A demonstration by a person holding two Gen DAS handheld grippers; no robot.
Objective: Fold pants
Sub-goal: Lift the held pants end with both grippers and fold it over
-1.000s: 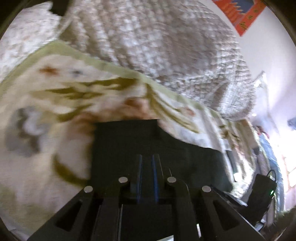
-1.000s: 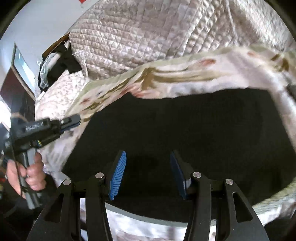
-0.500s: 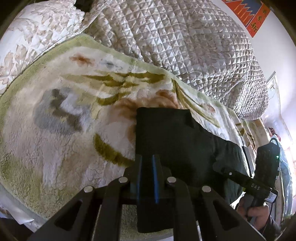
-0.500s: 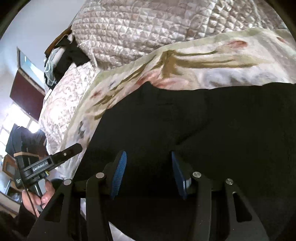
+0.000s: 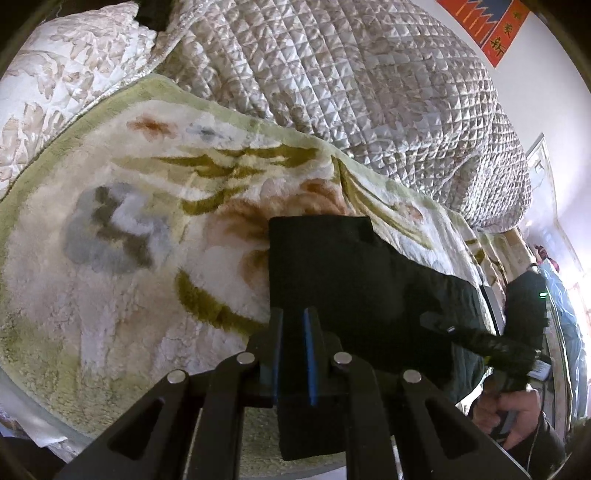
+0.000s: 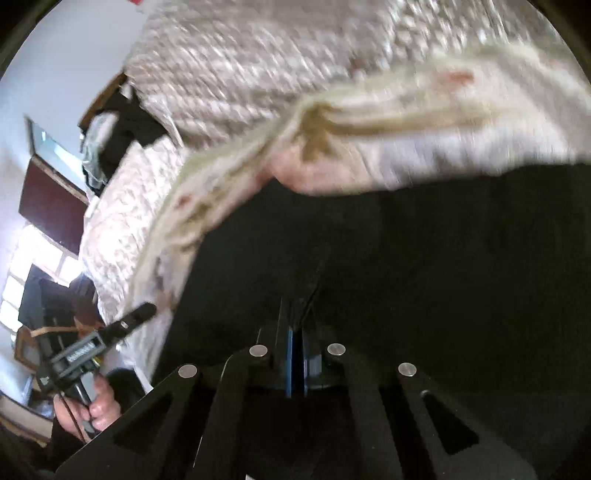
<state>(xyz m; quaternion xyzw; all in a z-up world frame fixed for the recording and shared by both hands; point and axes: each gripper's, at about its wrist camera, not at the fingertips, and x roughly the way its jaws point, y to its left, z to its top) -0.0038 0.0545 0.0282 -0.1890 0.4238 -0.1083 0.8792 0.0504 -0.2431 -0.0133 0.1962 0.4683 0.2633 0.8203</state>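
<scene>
We've got the black pants [image 5: 354, 273] lying on the floral fleece blanket [image 5: 122, 236], which is our landmark: pants sit on its near-right part, one squared-off end reaching toward the blanket's middle, the rest running off to the right. Our left gripper [image 5: 293, 354] has its blue-padded fingers [image 5: 309, 354] pulled narrow w/ a strip of the black fabric pinched between them, right at the blanket's near edge; the fabric hangs down past the fingers. Our right gripper [image 6: 295, 363] is clamped nearly together too, w/ pants [image 6: 424, 277] fabric gathered into the pads, creases fanning out from the pinch; this view is motion-blurred, so blanket [image 6: 388, 122] detail is smeared. In the left wrist view the right gripper [image 5: 480, 339] shows at the pants' far-right side, hand [image 5: 513, 410] on its handle. In the right wrist view the left gripper [image 6: 122, 326] shows off the blanket's left edge. Behind the blanket, a quilted beige comforter [image 5: 369, 81] is heaped up; a red wall hanging [image 5: 484, 26] sits above that.
</scene>
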